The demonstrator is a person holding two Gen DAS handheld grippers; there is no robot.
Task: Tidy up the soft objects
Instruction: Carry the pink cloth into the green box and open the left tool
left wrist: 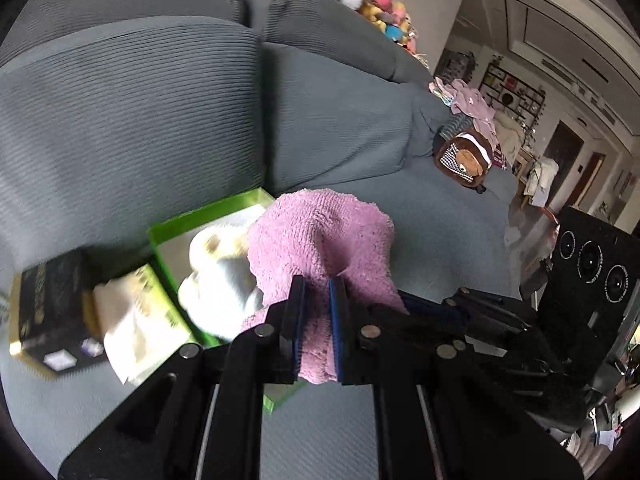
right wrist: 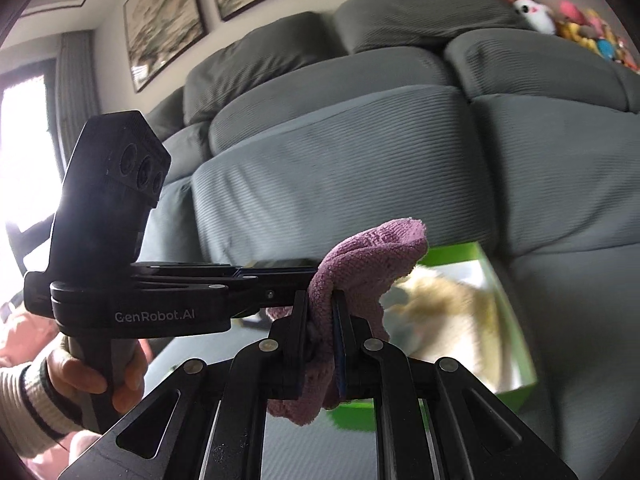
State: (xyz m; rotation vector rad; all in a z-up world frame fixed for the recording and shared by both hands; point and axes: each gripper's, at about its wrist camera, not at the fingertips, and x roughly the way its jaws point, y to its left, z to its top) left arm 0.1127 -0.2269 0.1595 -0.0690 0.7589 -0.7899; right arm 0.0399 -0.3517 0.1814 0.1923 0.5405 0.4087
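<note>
A pink terry cloth (left wrist: pixel 320 240) is held between both grippers above the sofa seat. My left gripper (left wrist: pixel 316 300) is shut on one part of it. My right gripper (right wrist: pixel 322 312) is shut on another part of the same cloth (right wrist: pixel 368 256). The left gripper's body (right wrist: pixel 140 292) shows at the left of the right wrist view, and the right gripper's body (left wrist: pixel 500 320) shows at the right of the left wrist view. A green box (left wrist: pixel 224 208) lies open on the seat below the cloth, with a white and cream soft item (left wrist: pixel 216 272) in it. The box (right wrist: pixel 508 320) is blurred in the right wrist view.
A grey sofa (left wrist: pixel 140 120) fills both views. A black box with gold edges (left wrist: pixel 52 312) and a green and white packet (left wrist: pixel 136 320) lie beside the green box. A brown plush bag (left wrist: pixel 464 160), pink clothes (left wrist: pixel 472 100) and stuffed toys (left wrist: pixel 384 8) lie further along.
</note>
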